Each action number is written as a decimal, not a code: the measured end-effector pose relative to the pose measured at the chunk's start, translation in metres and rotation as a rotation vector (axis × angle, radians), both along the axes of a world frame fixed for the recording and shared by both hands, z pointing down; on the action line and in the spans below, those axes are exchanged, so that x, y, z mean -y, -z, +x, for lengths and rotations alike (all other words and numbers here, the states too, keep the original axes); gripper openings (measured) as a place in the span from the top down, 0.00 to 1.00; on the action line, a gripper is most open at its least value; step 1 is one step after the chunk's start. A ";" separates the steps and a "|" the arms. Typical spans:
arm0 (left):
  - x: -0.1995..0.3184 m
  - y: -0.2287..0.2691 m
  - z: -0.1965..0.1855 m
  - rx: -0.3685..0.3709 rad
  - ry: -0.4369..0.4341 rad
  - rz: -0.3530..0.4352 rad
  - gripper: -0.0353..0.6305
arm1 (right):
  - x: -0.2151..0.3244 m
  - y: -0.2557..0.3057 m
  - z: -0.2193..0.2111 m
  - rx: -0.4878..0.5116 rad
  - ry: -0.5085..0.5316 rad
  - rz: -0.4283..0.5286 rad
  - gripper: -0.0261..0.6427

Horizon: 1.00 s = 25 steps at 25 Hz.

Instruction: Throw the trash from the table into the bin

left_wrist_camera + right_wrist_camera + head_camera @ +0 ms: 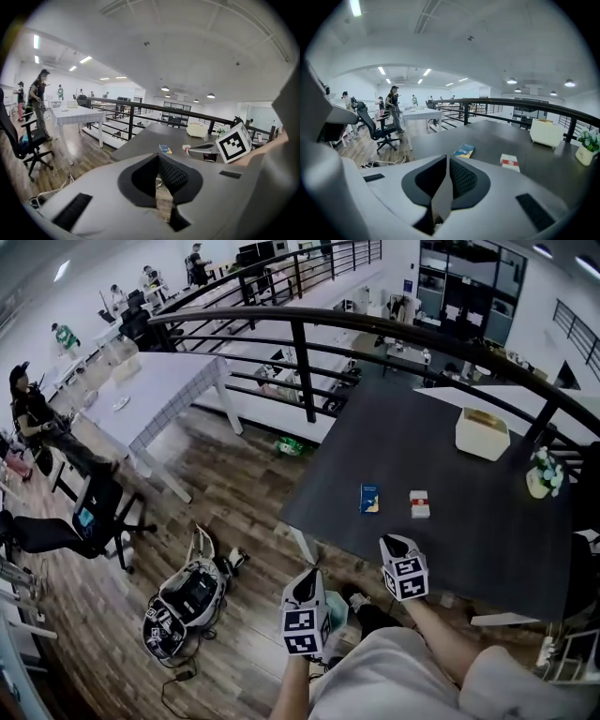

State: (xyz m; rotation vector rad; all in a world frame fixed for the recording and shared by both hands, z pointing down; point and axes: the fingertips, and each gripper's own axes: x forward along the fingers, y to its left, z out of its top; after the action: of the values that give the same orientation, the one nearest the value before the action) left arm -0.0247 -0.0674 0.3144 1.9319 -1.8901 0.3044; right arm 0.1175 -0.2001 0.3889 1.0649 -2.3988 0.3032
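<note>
Two pieces of trash lie on the dark table [487, 540]: a blue packet [369, 498] [164, 148] [464, 150] and, to its right, a red-and-white packet [419, 504] [509, 161]. Both grippers hover at the table's near edge, short of the packets. My left gripper [306, 579] [158, 156] is off the table's left corner, shut with nothing in it. My right gripper [394, 543] [449, 158] is just over the edge and points toward the red-and-white packet; its jaws stand a narrow slit apart and hold nothing. I see no bin.
A white box [482, 433] and a small potted plant [542, 474] stand at the table's far right. A black railing [300, 362] runs behind the table. On the wooden floor to the left lie a backpack [187, 601], an office chair [89, 517] and a white table [159, 390].
</note>
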 end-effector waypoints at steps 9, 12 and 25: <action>0.076 0.005 0.000 0.021 -0.087 -0.059 0.91 | 0.079 -0.025 -0.023 -0.047 -0.099 -0.078 0.85; 0.084 0.000 -0.019 0.014 -0.084 -0.073 0.91 | 0.093 -0.042 -0.047 -0.051 -0.132 -0.114 0.73; 0.154 -0.008 -0.025 -0.055 -0.071 -0.078 0.91 | 0.138 -0.096 -0.056 -0.129 -0.360 -0.291 0.42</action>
State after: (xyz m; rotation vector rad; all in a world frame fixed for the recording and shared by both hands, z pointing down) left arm -0.0498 -0.2210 0.3219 1.9391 -1.7518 0.3380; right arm 0.0613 -0.3382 0.4852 1.3257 -1.9673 0.6638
